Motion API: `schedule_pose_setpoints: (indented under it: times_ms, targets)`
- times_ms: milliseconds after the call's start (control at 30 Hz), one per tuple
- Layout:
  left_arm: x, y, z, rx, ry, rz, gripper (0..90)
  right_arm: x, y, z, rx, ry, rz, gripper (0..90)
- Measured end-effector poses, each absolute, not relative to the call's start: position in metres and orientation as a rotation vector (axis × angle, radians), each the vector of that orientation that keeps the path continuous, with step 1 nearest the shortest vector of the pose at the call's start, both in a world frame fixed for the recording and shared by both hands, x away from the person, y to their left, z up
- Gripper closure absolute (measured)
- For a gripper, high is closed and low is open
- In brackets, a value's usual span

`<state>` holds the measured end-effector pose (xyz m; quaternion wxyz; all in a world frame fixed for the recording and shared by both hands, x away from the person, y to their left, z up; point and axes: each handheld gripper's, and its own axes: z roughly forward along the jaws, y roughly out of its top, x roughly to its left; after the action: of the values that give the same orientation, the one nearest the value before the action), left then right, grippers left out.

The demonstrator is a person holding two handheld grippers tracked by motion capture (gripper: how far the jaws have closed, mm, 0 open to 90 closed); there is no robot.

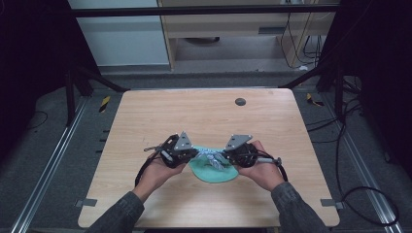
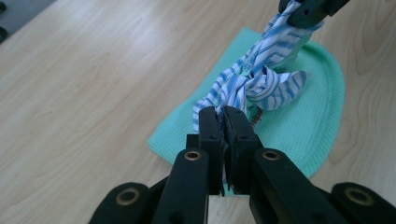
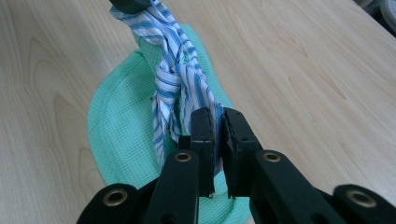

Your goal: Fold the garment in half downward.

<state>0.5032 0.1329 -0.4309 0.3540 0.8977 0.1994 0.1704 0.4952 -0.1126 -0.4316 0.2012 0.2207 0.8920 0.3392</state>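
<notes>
Both grippers (image 2: 223, 114) (image 3: 217, 116) clamp striped cloth (image 2: 254, 84) mid-table (image 1: 145, 116).

Table (image 1: 145, 116) bare all round; green cloth (image 1: 214, 174) lies between tongs.

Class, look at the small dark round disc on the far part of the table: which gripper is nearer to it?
Right. The right gripper sits almost straight toward the person from the disc; the left gripper is farther off to its left. Both clamp the striped cloth.
</notes>
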Motion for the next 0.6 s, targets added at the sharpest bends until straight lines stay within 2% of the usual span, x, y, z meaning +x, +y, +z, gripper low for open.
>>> schedule_pose_setpoints:
  times_ms: [600]
  targets:
    - [0.490, 0.138, -0.452, 2.331, 0.512, 0.398, 86.7, 0.473, -0.113, -0.451, 0.602, 2.527, 0.981, 83.7]
